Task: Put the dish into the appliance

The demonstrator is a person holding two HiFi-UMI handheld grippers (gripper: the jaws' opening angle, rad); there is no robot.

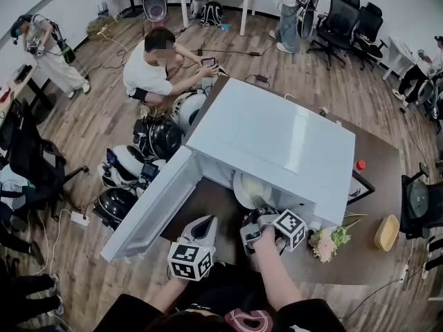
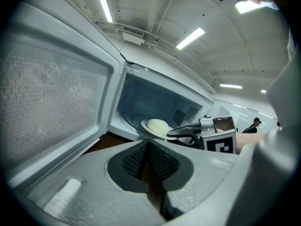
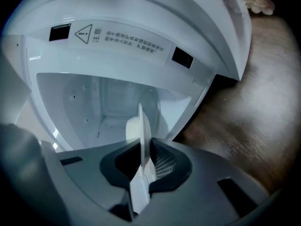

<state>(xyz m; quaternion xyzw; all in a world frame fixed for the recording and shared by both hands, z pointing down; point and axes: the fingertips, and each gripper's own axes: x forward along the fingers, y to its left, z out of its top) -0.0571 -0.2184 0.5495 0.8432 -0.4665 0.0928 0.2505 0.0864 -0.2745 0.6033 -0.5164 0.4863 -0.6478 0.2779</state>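
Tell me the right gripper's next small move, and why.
Probably ease the plate deeper in and set it on the microwave floor: the right gripper grips its rim, and the plate, bun on it, is only at the open cavity's mouth.

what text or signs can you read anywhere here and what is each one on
"注意", next to a triangle sign with an exclamation mark: on the white warning label on the microwave, on its frame at the edge of the opening.
Two lines of small print on that same label: too small and blurred to read.
Square black-and-white patterns on the marker cubes: codes, not words.
Nothing else is readable.
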